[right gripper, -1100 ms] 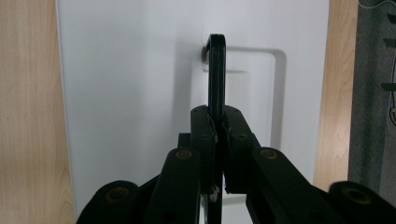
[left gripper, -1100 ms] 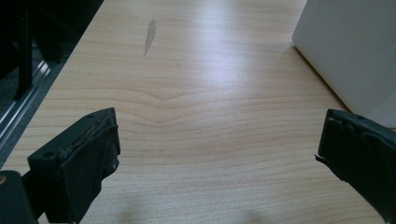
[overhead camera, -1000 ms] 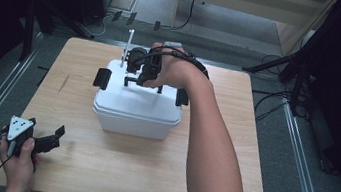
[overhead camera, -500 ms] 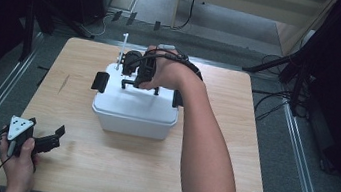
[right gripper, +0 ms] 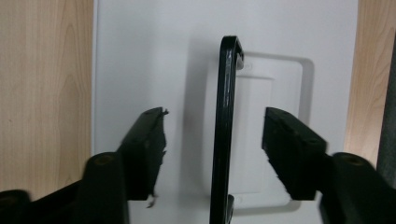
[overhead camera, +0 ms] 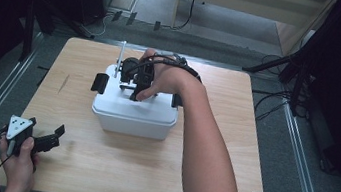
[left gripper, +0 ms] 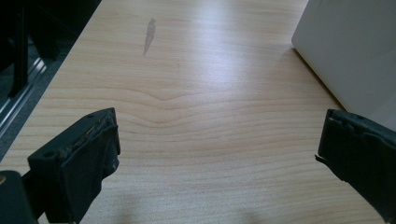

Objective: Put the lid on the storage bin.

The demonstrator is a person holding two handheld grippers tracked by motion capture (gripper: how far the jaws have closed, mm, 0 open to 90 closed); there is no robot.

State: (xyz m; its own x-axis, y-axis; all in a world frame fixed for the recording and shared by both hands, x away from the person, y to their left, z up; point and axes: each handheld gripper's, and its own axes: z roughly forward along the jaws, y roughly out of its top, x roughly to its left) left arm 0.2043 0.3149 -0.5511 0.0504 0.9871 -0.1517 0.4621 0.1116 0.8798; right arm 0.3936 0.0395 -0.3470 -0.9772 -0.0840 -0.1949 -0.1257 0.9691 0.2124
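White lidded plastic box (overhead camera: 134, 113) centred on wooden table (overhead camera: 231, 150). Right gripper (right gripper: 215, 135) open astride black lid handle (right gripper: 225, 116), ungrasped. Left gripper (left gripper: 215, 154) wide open, empty. Judged next: closing on handle.

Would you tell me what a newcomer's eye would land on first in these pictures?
First, the white box at the middle of the wooden table, with the right gripper poised above its lid, jaws open either side of the upright black handle. Next, the left gripper open at the near left corner.
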